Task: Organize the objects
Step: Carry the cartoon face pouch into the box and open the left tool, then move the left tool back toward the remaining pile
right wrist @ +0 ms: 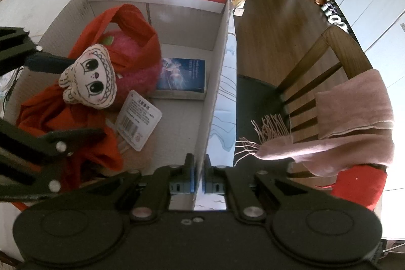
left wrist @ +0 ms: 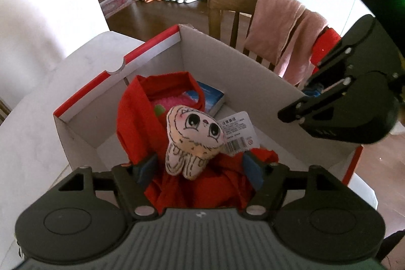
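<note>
Doll (left wrist: 193, 137) barcode tag (left wrist: 236, 134) unreadable | left tongs (left wrist: 200, 167) released | right tongs (right wrist: 200, 171) clenched on box wall (right wrist: 215, 82)

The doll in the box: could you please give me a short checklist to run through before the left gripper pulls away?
1. Doll inside the box, on the red cloth: ok.
2. Left gripper open, pads clear of the doll: ok.
3. Paper tag free of the left gripper: ok; it lies beside the doll.
4. Right gripper shut on the box wall, steadying it: ok.
5. Book lying flat in the box corner: ok.
6. Cloth free of the left fingers: cannot tell; it bunches between them.
</note>
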Motion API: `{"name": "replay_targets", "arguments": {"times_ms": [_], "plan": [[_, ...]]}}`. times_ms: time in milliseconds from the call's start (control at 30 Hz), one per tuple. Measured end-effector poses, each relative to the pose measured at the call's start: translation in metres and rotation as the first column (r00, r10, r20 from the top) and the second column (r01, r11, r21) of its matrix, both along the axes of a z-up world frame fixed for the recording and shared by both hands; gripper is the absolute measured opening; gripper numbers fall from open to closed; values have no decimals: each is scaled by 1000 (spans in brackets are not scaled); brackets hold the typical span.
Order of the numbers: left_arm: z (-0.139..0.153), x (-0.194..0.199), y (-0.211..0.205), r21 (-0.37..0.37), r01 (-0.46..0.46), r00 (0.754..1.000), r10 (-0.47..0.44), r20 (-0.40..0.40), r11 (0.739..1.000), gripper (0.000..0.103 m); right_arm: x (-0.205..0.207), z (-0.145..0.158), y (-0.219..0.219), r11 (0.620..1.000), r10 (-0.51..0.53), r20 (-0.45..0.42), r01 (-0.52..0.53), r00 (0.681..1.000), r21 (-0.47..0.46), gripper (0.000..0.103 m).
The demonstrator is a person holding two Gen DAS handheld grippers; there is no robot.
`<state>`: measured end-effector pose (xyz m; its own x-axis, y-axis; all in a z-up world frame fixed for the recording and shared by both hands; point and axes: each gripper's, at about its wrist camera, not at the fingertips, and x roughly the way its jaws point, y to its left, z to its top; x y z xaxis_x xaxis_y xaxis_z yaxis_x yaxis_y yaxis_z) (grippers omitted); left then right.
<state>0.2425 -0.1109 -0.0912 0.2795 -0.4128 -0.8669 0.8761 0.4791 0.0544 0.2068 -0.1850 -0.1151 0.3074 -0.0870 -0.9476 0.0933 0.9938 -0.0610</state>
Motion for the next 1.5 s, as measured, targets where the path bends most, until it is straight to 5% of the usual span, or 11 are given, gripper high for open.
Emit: {"name": "replay_targets", "arguments": {"times_ms": [733, 800, 967, 1300, 1500], "plan": [[64, -11, 81, -140, -173, 984, 177, 18, 975, 72, 0, 0, -1, 1000, 1, -3, -1, 1000, -3, 4], [69, -10, 96, -149, -205, 977, 211, 25, 967, 80, 0, 0, -1, 1000, 0, -3, 0, 1000, -3, 4], [74, 0, 144, -150, -305, 947, 316, 52, 940, 83, -1, 1, 0, 1000, 1, -5, -1, 1000, -5, 5], [38, 35, 228, -59, -557, 826, 559, 65, 829, 87, -1, 1, 0, 1000, 3, -10, -3, 1000, -9, 5], [4, 44, 236, -29, -569, 820, 570, 45, 822, 87, -2, 1, 0, 1000, 0, -14, 0, 1000, -12, 5]]}}
